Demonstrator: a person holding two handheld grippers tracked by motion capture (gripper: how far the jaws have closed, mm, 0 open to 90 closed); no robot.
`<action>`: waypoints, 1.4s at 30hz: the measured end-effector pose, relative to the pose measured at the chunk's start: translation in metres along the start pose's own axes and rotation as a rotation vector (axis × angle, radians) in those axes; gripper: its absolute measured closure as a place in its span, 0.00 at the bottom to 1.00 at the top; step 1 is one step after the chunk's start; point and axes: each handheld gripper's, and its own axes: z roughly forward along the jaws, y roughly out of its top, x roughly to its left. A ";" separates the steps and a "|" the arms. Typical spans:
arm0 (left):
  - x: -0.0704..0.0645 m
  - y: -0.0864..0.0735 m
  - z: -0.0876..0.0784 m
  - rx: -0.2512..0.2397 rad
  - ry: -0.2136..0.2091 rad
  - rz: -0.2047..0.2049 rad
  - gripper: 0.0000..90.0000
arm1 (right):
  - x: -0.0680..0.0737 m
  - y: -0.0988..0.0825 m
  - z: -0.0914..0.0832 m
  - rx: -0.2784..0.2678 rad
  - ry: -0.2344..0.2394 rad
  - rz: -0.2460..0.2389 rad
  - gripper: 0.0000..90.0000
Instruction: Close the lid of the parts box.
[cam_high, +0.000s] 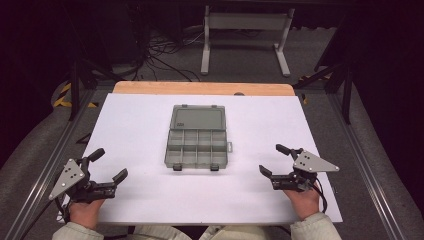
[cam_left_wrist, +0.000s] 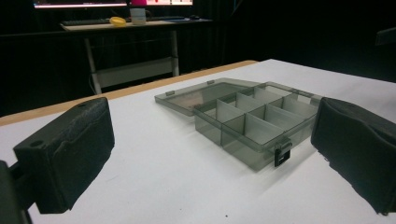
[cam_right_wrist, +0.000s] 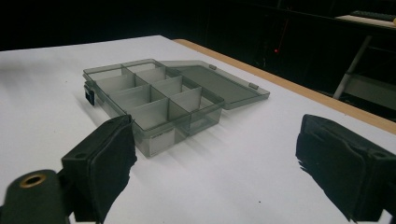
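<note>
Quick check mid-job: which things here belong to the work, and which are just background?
Part of the job:
- organizer box, open, compartments look empty
- its lid, flat on the table
- left gripper, open
- right gripper, open

Just around:
- desk frame beyond the table
- floor cables
- yellow object on far desk

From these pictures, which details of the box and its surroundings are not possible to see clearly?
- Organizer box: label on its side wall, right gripper view, print too small.
- Yellow object on far desk, left gripper view: too small and far to identify.
- Floor cables, high view: lost in darkness.
</note>
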 end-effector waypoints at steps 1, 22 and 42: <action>0.000 0.001 0.000 0.012 -0.002 -0.009 0.00 | 0.000 0.000 0.000 0.001 0.003 0.001 0.14; -0.001 0.005 0.002 0.038 0.005 -0.005 0.02 | 0.000 0.004 0.003 0.017 0.012 0.001 0.16; 0.021 0.035 0.053 0.200 0.005 -0.055 0.05 | -0.014 0.032 0.038 0.123 0.051 0.070 0.19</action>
